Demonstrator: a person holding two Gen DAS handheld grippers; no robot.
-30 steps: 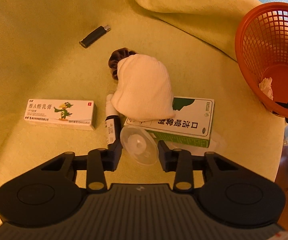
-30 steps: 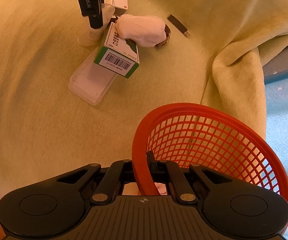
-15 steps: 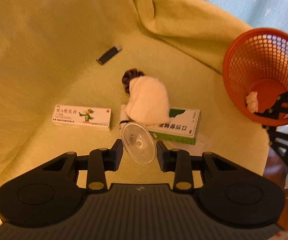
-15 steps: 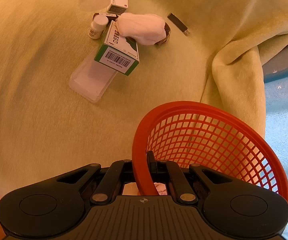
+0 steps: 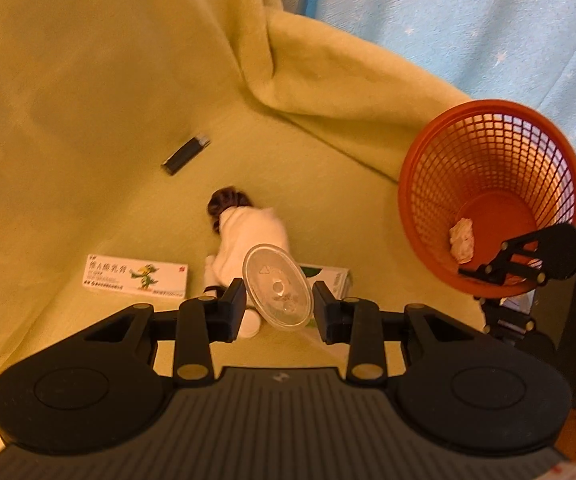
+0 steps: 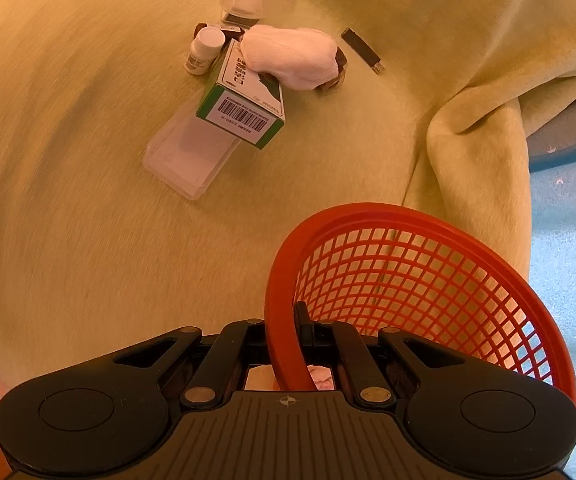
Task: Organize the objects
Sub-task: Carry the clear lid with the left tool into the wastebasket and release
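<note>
From the left wrist, the left gripper holds a clear cup between part-closed fingers above the blanket; the basket off to the right contains only a paper wad. From the right wrist, the right gripper is clamped on the basket's rim, while a green box, bottle, white cloth, clear tray and lighter lie unsorted, so most work looks left.

Yellow blanket covering surface, carrying lighter, medicine boxes, small bottle, clear tray, white cloth.

The left wrist camera looked steeply down past its jaws from well above the blanket, the right sat close behind its jaws, and both caught the red basket and green box.
</note>
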